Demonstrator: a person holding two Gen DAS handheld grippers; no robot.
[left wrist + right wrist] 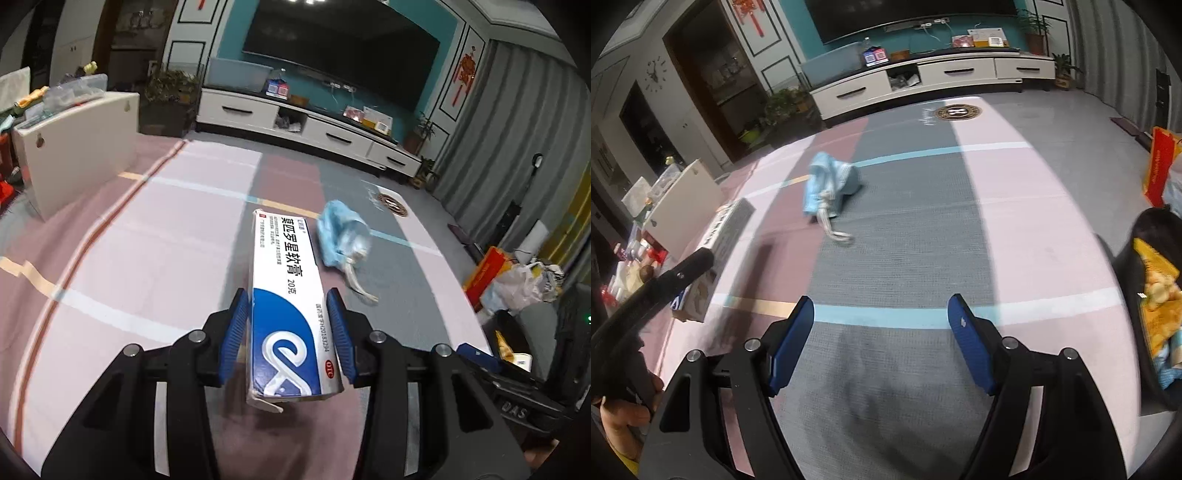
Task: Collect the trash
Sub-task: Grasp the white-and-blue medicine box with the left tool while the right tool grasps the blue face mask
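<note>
My left gripper (pixel 288 325) holds the ointment box (pixel 286 306) lengthwise, both blue pads pressed on its long sides, clear above the striped mat (pixel 147 236). The box's near end flap hangs torn open. In the right wrist view the same box (pixel 713 243) shows at the mat's left edge, held up by the left gripper's black arm.

My right gripper (pixel 881 341) stands wide with nothing between its pads, over the grey band of the mat.

The crumpled blue face mask (pixel 827 184), white ear loops trailing toward me, lies on the mat ahead, near the blue stripe and well apart from both grippers. Nothing stands between it and the right gripper.

A black bin (pixel 1148 310) with yellow wrappers inside stands at the mat's right edge. A white panel (pixel 77 147) stands at the left edge.
</note>
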